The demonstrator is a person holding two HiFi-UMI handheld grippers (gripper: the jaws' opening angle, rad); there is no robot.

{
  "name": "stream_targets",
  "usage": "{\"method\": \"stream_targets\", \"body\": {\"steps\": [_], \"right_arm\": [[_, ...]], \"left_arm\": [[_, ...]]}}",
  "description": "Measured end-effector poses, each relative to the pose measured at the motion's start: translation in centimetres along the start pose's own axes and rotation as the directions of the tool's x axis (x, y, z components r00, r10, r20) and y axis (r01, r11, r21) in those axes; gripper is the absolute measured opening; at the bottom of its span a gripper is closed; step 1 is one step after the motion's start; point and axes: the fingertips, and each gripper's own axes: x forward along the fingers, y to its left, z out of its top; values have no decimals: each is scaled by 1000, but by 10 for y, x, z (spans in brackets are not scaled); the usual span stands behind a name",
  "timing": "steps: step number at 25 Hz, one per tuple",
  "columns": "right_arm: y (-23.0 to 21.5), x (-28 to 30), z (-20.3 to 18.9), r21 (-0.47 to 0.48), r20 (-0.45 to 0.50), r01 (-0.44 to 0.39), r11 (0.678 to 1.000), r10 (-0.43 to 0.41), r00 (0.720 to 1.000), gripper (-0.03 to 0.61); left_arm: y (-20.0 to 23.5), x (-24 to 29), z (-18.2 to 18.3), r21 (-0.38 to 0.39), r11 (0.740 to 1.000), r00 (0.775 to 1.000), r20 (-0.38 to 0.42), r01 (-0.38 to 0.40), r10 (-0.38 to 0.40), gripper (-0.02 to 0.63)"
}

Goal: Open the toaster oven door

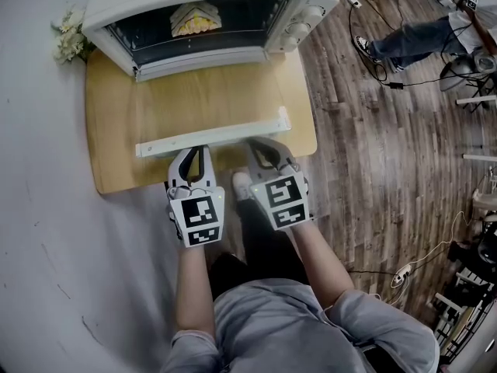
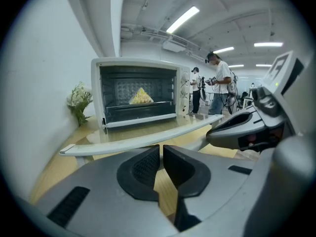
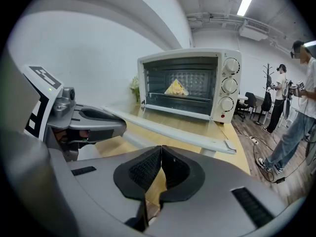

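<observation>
The white toaster oven (image 1: 210,6) stands at the back of the wooden table (image 1: 109,169). Its glass door (image 1: 210,99) lies folded down flat, and the white handle bar (image 1: 213,136) points toward me. A yellow wedge of food (image 1: 195,18) sits on the rack inside. My left gripper (image 1: 194,151) hovers just short of the handle (image 2: 143,139), its jaws (image 2: 161,149) nearly together with a thin slit and nothing between them. My right gripper (image 1: 264,148) is beside it, also just behind the handle (image 3: 177,132), with its pads (image 3: 161,154) touching and empty.
White flowers (image 1: 70,37) stand at the oven's left against the wall. The oven knobs (image 1: 303,22) face right of the door. On the wooden floor to the right are cables (image 1: 373,53), a standing person's legs (image 1: 404,41) and equipment stands (image 1: 474,92).
</observation>
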Motion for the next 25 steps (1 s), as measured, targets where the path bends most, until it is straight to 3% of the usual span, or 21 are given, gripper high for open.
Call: {"method": "stream_targets", "body": {"steps": [15,21,25], "right_arm": [[1,19,-28,-39,-34,50,998,-52,998,2],[1,24,-35,-51,-46,101,994,-103,994,2],[1,24,-35,-37,-41,95,995,-97,994,2]], "left_arm": [[2,11,-30,-44,996,997,8,-75,75,18],[-1,15,-41,10,995,995,-30,-100,100,18],[0,15,-41,-7,995,995,-33,-99,98,18]]}}
